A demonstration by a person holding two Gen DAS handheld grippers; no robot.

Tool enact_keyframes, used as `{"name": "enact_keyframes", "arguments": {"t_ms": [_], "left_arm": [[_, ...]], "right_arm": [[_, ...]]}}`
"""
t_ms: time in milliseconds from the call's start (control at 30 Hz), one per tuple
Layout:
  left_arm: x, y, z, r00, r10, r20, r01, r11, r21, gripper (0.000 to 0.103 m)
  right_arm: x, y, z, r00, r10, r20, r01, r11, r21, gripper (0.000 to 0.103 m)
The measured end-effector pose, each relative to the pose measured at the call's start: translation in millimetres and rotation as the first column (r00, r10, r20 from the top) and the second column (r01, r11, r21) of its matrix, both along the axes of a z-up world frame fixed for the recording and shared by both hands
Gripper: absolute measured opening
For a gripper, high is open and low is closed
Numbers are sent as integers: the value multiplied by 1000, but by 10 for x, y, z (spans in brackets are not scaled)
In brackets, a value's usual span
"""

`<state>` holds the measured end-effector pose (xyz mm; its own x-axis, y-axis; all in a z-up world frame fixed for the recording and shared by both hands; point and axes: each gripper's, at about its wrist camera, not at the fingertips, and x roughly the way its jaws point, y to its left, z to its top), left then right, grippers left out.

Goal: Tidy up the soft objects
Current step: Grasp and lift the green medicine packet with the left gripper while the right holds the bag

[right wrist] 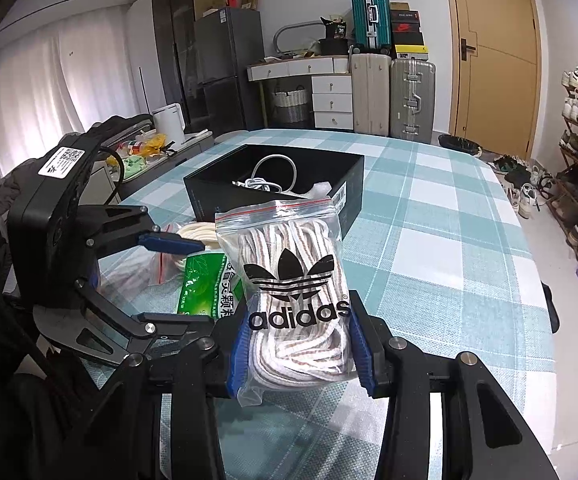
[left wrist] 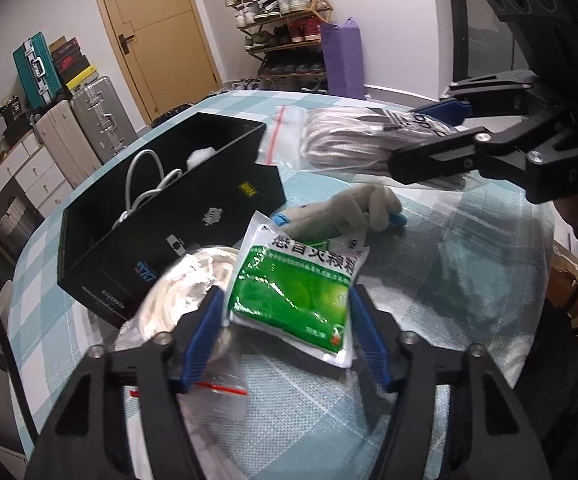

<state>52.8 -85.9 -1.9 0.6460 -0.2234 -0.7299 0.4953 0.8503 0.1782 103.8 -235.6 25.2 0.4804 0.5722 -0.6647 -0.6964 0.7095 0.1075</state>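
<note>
R gripper [right wrist: 299,344] was clamped on the laces bag [right wrist: 289,280], pads squeezing its lower third from both sides, bag held upright above the checked tablecloth [right wrist: 429,240]. Bag top w/ the red zip line stood free, pointing toward the black box [right wrist: 273,184] just beyond it.

L gripper [left wrist: 285,332] sat narrow around the green sachet [left wrist: 293,288]. Both blue pads looked to touch its edges, sachet lifted at a tilt, so I read it as gripped; contact on the right pad wasn't fully clear. Just left of it lay a 2nd zip bag of cream cord [left wrist: 193,280], resting against the near wall of the box. A small grey plush toy [left wrist: 353,208] lay on the cloth beyond the sachet, to the right of the box.

Box was open, near the table's left side, w/ a white cable [left wrist: 145,184] and some white stuffing inside; plenty of room left.

Handling, my guess:
- laces bag: light, squashy, slick plastic film. Grip across the bulk, not the empty zip flap, or it slides out.
- sachet: light, flat, glossy, granules shift inside. Edge pinch is marginal; mid-body hold safer.
- plush: soft, grippy fabric, take it across the body.
- cord bag: same as laces, contents slump.

Nothing fragile. Main risk is slip during transfer to box.
</note>
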Motion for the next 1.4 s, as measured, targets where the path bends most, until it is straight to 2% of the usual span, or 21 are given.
{"name": "enact_keyframes", "arguments": {"t_ms": [100, 333, 767, 1067, 1200, 1400], "left_arm": [[-35, -8, 10, 1000, -8, -1, 8, 1000, 8, 57], [-60, 66, 61, 1000, -6, -16, 6, 999, -38, 52], [-134, 388, 288, 995, 101, 21, -96, 983, -158, 50], [-64, 708, 508, 975, 215, 53, -193, 945, -264, 50], [2, 789, 584, 965, 252, 72, -223, 934, -280, 50], [158, 942, 649, 939, 337, 72, -298, 899, -322, 51]], "right_arm": [[-6, 0, 1, 1000, -1, 2, 1, 1000, -2, 43], [-17, -3, 4, 1000, -4, 7, 4, 1000, -1, 43], [-52, 11, 74, 999, -19, 31, 18, 1000, 22, 43], [0, 102, 202, 997, -57, 47, 54, 997, 54, 43], [56, 195, 261, 996, -70, 47, 67, 996, 65, 43], [181, 333, 334, 996, -85, 25, 82, 992, 100, 43]]}}
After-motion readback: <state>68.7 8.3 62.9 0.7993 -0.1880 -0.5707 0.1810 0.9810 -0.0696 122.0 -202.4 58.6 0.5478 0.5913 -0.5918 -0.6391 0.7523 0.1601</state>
